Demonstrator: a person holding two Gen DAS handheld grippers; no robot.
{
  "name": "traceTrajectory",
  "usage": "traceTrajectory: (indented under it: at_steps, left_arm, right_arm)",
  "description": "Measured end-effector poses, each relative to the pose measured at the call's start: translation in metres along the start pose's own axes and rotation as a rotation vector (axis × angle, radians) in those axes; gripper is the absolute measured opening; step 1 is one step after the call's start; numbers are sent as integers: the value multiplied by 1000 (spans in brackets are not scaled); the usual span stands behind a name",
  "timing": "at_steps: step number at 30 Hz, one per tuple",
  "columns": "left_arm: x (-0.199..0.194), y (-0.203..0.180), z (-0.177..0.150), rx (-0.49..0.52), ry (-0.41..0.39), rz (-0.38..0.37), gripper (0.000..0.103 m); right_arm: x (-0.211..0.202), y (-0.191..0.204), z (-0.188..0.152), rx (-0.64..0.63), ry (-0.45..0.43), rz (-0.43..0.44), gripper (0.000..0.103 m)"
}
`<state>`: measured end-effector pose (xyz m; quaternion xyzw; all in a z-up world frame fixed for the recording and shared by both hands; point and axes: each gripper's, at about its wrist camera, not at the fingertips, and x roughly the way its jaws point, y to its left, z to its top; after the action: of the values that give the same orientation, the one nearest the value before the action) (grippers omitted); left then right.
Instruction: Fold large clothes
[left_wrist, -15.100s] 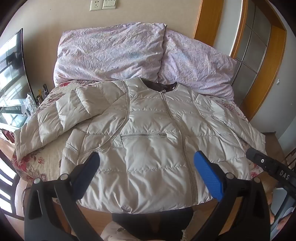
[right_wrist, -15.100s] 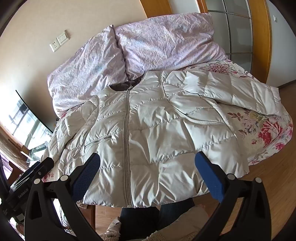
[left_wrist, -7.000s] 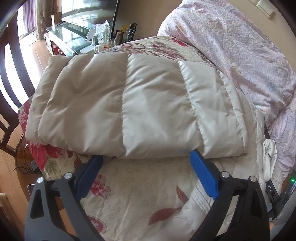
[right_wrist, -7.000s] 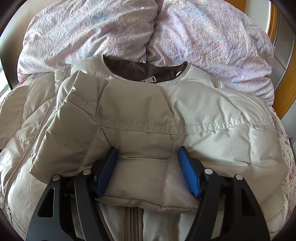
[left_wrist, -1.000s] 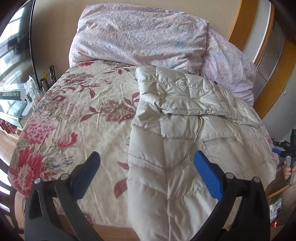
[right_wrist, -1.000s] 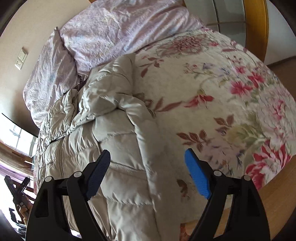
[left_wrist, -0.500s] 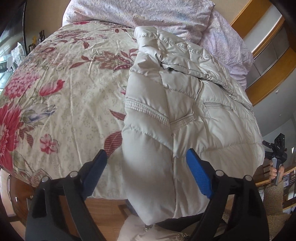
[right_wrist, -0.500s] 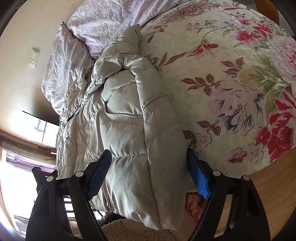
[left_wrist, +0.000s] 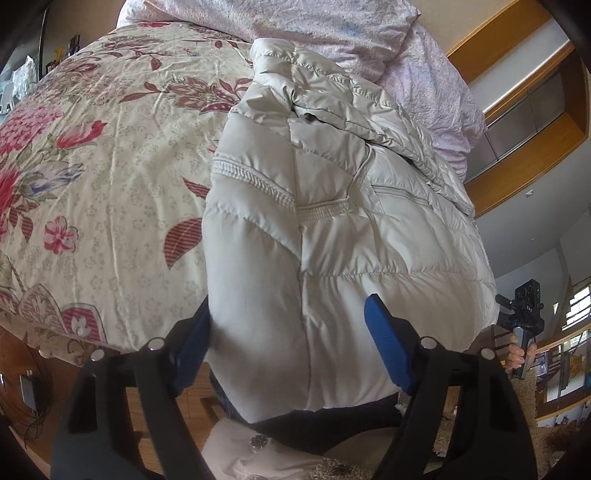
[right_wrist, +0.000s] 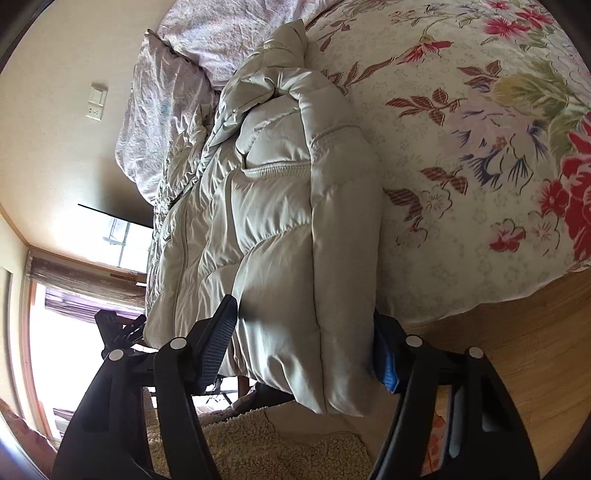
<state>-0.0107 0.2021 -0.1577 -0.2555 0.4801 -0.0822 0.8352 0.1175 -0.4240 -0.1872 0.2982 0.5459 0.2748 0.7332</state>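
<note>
Slippage is the risk: the puffy jacket (left_wrist: 332, 229), folded narrow with its hem hanging off the bed (left_wrist: 92, 155), sits between each closing gripper's jaws, left gripper (left_wrist: 291, 345) and right gripper (right_wrist: 306, 349), neither visibly clamped yet, so slick padding could squirt free.

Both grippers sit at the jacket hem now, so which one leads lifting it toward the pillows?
Neither clearly. The left gripper and right gripper each straddle a hem corner of the jacket, jaws just closing; lift both together.
</note>
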Motion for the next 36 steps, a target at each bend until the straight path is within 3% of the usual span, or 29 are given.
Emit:
traceTrajectory:
  at_steps: [12, 15, 20, 22, 29, 36]
  left_arm:
    - [-5, -2, -20, -28, 7, -33, 65]
    - [-4, -3, -24, -40, 6, -35, 55]
    - [-10, -2, -24, -54, -31, -26, 27]
    - [-16, -7, -21, -41, -55, -17, 21]
    - [-53, -33, 3, 32, -212, -6, 17]
    - [-79, -61, 45, 93, -394, 37, 17]
  right_arm:
    - [7, 0, -11, 16, 6, 105, 62]
    - [9, 3, -10, 15, 1, 108, 57]
    - [9, 6, -9, 16, -18, 71, 34]
    - [6, 10, -8, 2, -29, 50, 30]
    - [-10, 41, 1, -94, -125, -1, 22]
    - [-39, 81, 27, -197, -356, 15, 22]
